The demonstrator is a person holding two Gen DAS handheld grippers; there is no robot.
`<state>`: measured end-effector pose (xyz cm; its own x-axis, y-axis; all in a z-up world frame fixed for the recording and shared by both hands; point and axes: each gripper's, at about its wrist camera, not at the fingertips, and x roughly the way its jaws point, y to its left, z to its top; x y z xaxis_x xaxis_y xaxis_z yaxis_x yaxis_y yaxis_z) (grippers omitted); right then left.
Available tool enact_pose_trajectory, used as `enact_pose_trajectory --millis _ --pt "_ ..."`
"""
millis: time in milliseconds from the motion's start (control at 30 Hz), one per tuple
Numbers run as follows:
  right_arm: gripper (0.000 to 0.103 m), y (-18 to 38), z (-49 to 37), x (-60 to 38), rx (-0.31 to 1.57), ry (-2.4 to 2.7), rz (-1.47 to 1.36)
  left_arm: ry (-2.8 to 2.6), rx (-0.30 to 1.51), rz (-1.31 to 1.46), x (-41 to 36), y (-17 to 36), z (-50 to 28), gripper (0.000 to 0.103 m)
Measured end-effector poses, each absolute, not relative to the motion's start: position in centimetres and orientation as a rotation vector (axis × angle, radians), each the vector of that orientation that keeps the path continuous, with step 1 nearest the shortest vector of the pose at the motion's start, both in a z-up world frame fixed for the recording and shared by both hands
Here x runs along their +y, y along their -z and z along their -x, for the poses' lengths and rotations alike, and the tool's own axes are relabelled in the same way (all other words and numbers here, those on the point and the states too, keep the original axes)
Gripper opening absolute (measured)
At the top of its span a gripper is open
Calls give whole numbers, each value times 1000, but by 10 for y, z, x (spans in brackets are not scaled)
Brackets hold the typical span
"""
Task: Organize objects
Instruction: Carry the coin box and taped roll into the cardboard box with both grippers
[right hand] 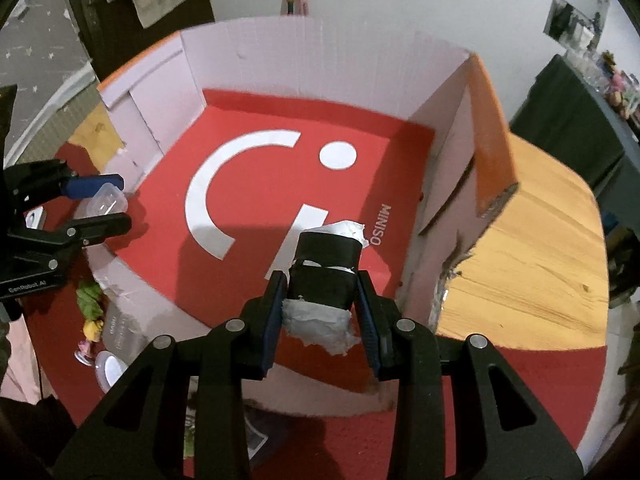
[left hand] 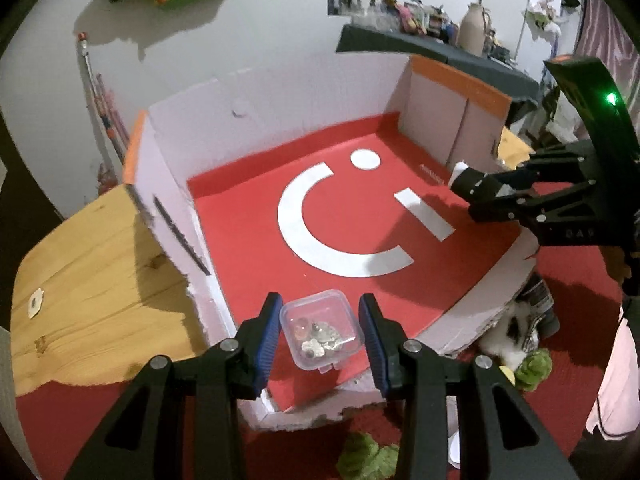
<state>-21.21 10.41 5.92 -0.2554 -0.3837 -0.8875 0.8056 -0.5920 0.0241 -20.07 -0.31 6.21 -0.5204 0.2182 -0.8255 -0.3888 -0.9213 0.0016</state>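
Note:
A cut-down cardboard box point(left hand: 176, 216) with a red floor and a white smiley logo sits ahead; it also shows in the right wrist view point(right hand: 256, 60). My left gripper point(left hand: 320, 332) is shut on a small clear plastic case point(left hand: 320, 330) holding small trinkets, over the box's near edge; the case shows in the right wrist view point(right hand: 106, 200). My right gripper point(right hand: 322, 312) is shut on a black cylinder wrapped with grey tape point(right hand: 324, 276), held above the box floor at its right side. The cylinder's tip shows in the left wrist view point(left hand: 466, 180).
The box rests on a wooden board point(left hand: 80, 280) over a red cloth point(right hand: 540, 392). Green leafy toys point(left hand: 368, 456), a jar point(left hand: 540, 300) and a white object lie by the box's near side. A dark shelf point(left hand: 420, 44) with clutter stands behind.

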Motion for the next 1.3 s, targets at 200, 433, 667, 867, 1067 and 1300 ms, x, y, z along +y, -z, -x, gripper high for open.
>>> enact_pose_trajectory --millis 200,433,667,867,1067,1300 --pt "33 -49 214 98 672 1884 -1239 -2401 313 1362 -2 -49 211 41" --pt "34 -46 211 96 746 1864 -1235 -2370 398 1362 3 -42 209 41" --pt "34 -45 207 96 785 1867 -1219 -2358 422 1359 3 -42 209 42" --pt "34 -43 204 95 828 1859 -1209 -2341 435 1372 3 -43 211 42" --pt "34 -45 205 97 824 1852 -1218 -2326 444 1386 4 -43 213 42" --pt "37 -48 204 101 838 1856 -1215 -2333 451 1384 5 -44 213 44"
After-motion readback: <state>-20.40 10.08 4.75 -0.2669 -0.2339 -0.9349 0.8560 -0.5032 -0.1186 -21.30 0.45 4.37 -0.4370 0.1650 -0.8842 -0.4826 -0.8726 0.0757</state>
